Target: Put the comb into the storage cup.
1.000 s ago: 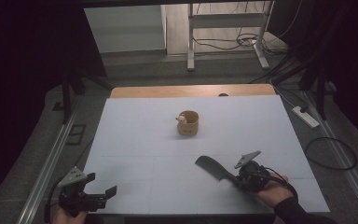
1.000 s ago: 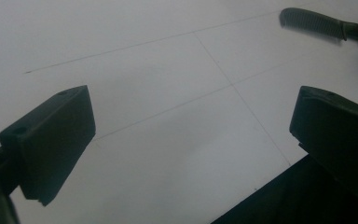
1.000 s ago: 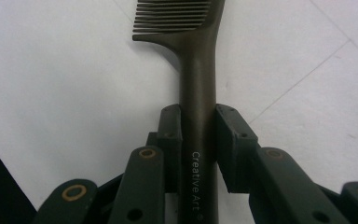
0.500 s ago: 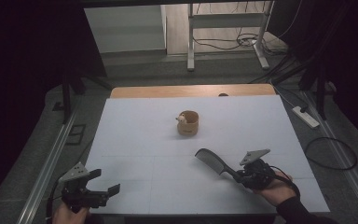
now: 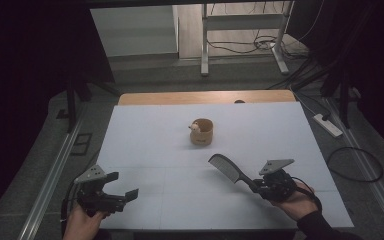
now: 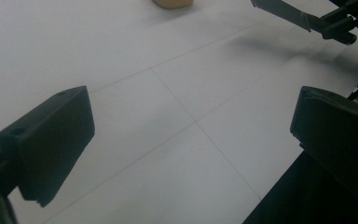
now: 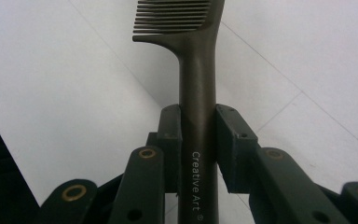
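A dark comb (image 5: 226,168) with a long handle is held off the white table, teeth end pointing up-left toward the cup. My right gripper (image 5: 256,185) is shut on its handle; the right gripper view has both pads clamped on the comb (image 7: 196,98), whose handle reads "Creative Art". A small tan cup (image 5: 201,131) with a pale figure at its rim stands at the table's middle. My left gripper (image 5: 121,191) hovers at the near left corner, jaws wide apart and empty. The left gripper view catches the comb (image 6: 282,11) at its upper right.
The white table top (image 5: 145,145) has a wooden strip (image 5: 205,97) at its far edge. A metal rail (image 5: 55,172) runs along the left side. A power strip (image 5: 328,125) and cables lie on the floor to the right.
My right gripper has lifted the comb slightly and carried it a little up-left toward the cup. My left gripper has drifted a bit to the right, still open.
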`<state>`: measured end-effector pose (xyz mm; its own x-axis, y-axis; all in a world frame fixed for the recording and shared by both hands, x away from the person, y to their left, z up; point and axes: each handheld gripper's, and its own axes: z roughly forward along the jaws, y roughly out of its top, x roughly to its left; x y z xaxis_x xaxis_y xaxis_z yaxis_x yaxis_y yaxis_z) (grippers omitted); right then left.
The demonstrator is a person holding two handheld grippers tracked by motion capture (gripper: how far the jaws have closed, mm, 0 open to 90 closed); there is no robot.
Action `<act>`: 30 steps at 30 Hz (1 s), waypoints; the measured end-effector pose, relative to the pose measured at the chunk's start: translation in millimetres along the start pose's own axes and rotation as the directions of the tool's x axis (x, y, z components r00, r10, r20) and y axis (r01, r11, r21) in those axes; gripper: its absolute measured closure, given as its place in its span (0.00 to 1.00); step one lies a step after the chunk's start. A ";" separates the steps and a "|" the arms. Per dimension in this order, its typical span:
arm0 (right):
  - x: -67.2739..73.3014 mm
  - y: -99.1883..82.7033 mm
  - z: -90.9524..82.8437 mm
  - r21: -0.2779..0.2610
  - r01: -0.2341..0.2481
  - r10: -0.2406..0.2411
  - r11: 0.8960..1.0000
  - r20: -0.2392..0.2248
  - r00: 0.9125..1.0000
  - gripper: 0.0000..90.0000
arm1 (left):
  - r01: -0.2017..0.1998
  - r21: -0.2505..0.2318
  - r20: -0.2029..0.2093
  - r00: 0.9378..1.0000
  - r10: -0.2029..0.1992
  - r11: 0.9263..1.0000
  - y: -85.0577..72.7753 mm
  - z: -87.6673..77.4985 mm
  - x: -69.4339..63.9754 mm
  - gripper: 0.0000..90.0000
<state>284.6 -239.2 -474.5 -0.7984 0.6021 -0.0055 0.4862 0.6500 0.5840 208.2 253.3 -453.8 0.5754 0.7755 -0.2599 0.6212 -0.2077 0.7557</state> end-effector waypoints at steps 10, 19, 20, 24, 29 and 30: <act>1.4 1.9 -3.7 -0.037 0.008 -0.008 0.999 -0.003 1.000 0.80 | -0.020 -0.006 0.054 0.998 0.020 1.000 19.9 13.7 -3.0 0.00; 1.0 2.1 -7.5 -0.071 0.017 -0.017 0.997 0.003 1.000 0.80 | -0.015 -0.014 0.085 0.996 0.016 1.000 38.3 24.6 -4.5 0.00; 1.2 2.3 -7.8 -0.073 0.014 -0.013 0.997 0.004 1.000 0.80 | -0.016 -0.014 0.090 0.996 0.017 1.000 40.3 25.7 -5.1 0.00; 1.2 3.1 -8.9 -0.090 0.019 -0.019 0.996 0.004 1.000 0.80 | -0.020 -0.020 0.103 0.994 0.022 1.000 47.2 32.2 -7.6 0.00; 2.6 4.2 -10.7 -0.106 0.034 -0.034 0.994 0.006 0.999 0.80 | -0.033 -0.012 0.129 0.991 0.034 0.999 55.2 41.4 -11.2 0.00; 2.9 4.5 -11.2 -0.109 0.037 -0.036 0.993 0.009 0.999 0.80 | -0.037 -0.012 0.131 0.991 0.038 0.999 57.0 43.1 -11.9 0.00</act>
<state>280.5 -239.6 -462.8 -0.8125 0.5819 -0.0337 0.4147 0.6178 0.6681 259.7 206.5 -433.5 0.6634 0.6825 -0.3069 0.5928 -0.2290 0.7721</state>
